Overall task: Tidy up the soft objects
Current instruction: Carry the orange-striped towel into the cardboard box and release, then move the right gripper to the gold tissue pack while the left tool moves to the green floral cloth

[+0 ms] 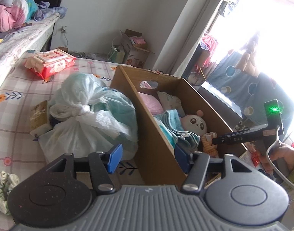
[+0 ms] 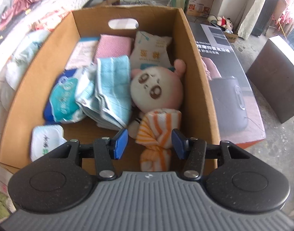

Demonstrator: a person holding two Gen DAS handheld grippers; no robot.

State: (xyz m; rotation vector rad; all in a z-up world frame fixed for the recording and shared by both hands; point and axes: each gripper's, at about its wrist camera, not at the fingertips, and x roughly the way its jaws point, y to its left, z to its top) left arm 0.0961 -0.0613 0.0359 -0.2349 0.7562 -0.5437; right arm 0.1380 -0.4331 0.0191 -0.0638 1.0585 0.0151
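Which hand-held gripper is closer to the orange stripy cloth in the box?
Right. The right hand-held gripper sits open around the orange striped cloth; the left hand-held gripper straddles the cardboard box wall, farther off.

Orange-striped cloth [image 2: 159, 132] beside round plush [image 2: 156, 90] in cardboard box [image 2: 196, 80]

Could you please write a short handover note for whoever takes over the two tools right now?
Right tool: open over the cardboard box, pads either side of the orange-striped cloth without pressing it; the cloth lies in the box.
Left tool: open, empty, straddling the box's near wall.
In the box: round plush toy, blue towel, pink towel, tissue packs.
Still on the bed: tied plastic bag, red wipes pack.
Left: possibly box those; withdraw the right tool.
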